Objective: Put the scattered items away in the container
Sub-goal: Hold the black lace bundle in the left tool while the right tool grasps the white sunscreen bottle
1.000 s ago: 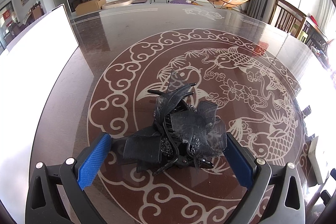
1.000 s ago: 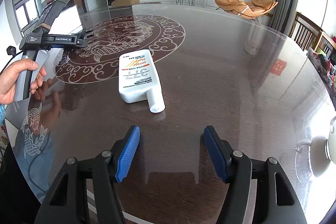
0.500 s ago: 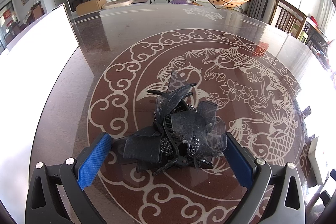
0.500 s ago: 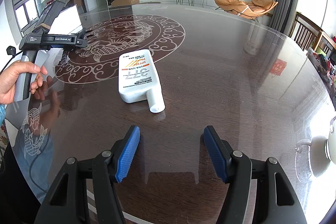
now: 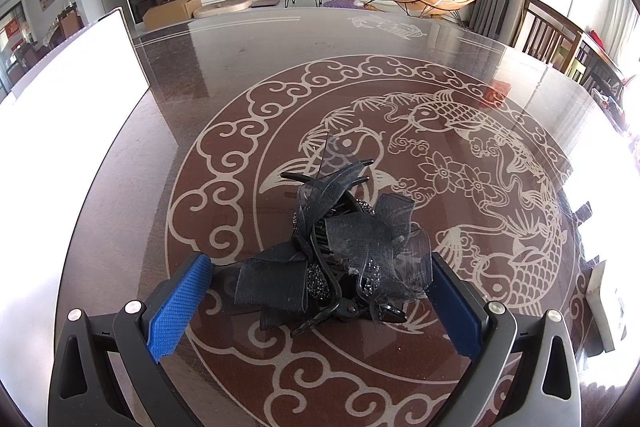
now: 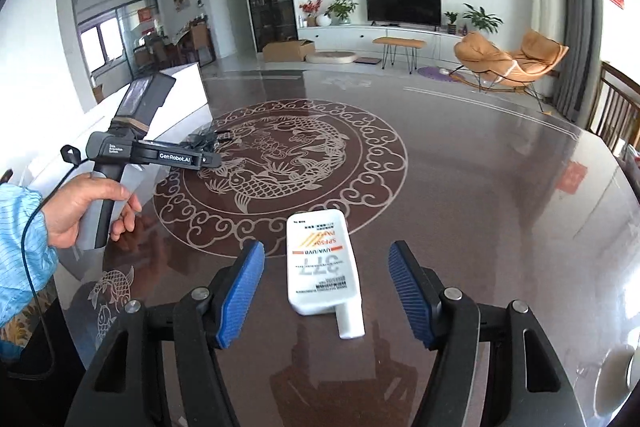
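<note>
A black hair claw with a gauze bow (image 5: 336, 251) lies on the dark table between the blue pads of my left gripper (image 5: 320, 291), which is open around it; the right pad is close to the bow, the left pad stands apart. A white sunscreen bottle (image 6: 323, 269) lies flat, cap toward me, between the open jaws of my right gripper (image 6: 326, 293), not touched. The white container (image 5: 60, 115) stands at the table's left; it also shows in the right wrist view (image 6: 176, 107). The left gripper (image 6: 200, 157) also shows there, with the hair claw (image 6: 208, 141) at its tip.
The glossy table carries a round koi pattern (image 5: 400, 155). A white object (image 5: 604, 311) lies at its right edge. Wooden chairs (image 5: 552, 35) stand at the far right. A white rounded object (image 6: 618, 367) sits at the lower right of the right wrist view.
My right gripper has moved forward and turned left, so the sunscreen bottle now lies between its jaws. The left gripper and hair claw have not moved.
</note>
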The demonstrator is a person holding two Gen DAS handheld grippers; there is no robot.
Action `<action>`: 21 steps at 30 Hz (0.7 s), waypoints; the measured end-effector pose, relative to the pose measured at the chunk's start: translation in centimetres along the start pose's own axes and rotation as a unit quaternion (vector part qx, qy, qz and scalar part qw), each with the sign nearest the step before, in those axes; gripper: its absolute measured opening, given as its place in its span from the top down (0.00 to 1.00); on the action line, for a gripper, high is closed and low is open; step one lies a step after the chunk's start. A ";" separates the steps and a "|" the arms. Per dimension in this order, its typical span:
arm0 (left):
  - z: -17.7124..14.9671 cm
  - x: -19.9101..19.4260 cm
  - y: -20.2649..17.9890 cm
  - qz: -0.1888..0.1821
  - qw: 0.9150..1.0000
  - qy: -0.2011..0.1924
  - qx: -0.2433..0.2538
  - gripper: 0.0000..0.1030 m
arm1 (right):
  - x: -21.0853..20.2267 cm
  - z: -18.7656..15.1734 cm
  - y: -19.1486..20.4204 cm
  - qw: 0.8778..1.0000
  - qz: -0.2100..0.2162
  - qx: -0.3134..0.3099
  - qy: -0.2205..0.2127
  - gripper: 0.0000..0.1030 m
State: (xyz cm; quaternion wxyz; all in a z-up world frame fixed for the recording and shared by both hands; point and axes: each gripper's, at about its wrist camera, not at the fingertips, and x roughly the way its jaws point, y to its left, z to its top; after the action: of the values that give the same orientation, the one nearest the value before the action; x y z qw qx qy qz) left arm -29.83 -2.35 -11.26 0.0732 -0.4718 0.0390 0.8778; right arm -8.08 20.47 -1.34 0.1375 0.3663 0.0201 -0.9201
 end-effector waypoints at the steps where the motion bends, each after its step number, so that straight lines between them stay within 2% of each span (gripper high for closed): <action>1: 0.0 0.0 0.0 0.000 1.000 0.000 0.000 0.00 | 0.8 0.2 0.2 1.000 0.003 -0.010 0.012 0.36; 5: 0.0 0.0 0.1 0.000 1.000 0.000 0.000 0.00 | 3.6 0.1 1.1 0.998 0.016 -0.040 0.054 0.36; 8: 0.0 0.0 0.1 0.000 1.000 0.000 0.000 0.00 | 5.3 -0.2 1.2 0.996 -0.011 -0.049 0.070 0.36; 10: 0.0 0.1 0.1 0.001 1.000 0.000 0.000 0.00 | 6.0 -0.7 0.8 0.995 -0.009 -0.042 0.087 0.36; 14: 0.1 0.0 0.1 0.001 1.000 0.000 0.000 0.00 | 6.0 -1.3 0.6 0.996 -0.010 -0.042 0.080 0.43; 21: 0.0 0.0 0.3 0.001 1.000 -0.001 -0.002 0.00 | 5.9 -1.2 0.6 0.996 -0.011 -0.042 0.080 0.43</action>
State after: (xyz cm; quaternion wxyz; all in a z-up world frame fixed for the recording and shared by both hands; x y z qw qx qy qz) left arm -29.89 -2.64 -11.25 0.0714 -0.4713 0.0383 0.8782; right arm -11.22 18.66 -6.18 0.1407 0.4320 0.0736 -0.8878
